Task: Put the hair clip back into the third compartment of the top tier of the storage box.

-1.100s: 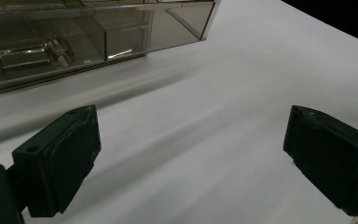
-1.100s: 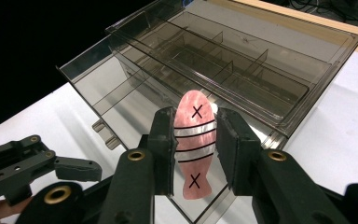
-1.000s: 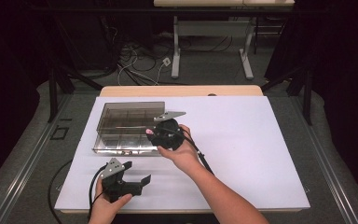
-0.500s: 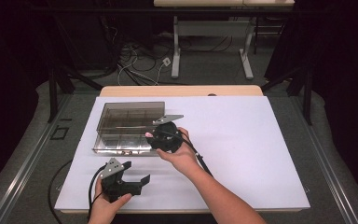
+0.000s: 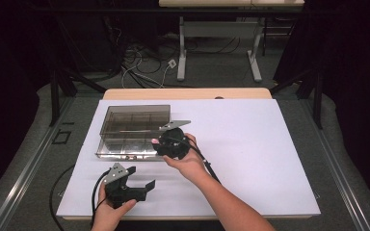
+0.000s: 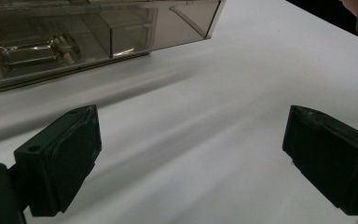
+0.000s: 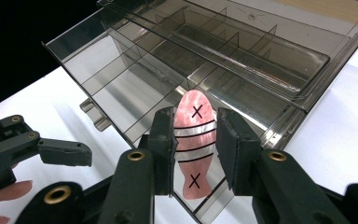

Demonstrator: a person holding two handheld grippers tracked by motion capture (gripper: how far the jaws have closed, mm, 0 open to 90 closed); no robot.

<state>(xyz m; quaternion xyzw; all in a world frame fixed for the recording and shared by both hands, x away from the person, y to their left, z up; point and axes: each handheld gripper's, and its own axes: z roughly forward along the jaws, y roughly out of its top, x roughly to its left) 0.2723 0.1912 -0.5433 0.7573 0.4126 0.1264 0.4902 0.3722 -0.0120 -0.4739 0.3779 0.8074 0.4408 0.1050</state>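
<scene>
Pink fish lure (image 7: 195,145), clamped in the right gripper (image 7: 195,149) above the clear compartment box (image 7: 177,60).
Pearly pink, two black crosses, black stripes; left gripper (image 5: 136,182) gapes empty near the box's front edge.

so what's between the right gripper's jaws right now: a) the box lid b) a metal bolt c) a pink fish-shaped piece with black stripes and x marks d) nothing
c: in the right gripper view the right gripper is shut on the pink fish-shaped piece, held over the clear compartment box.
</scene>
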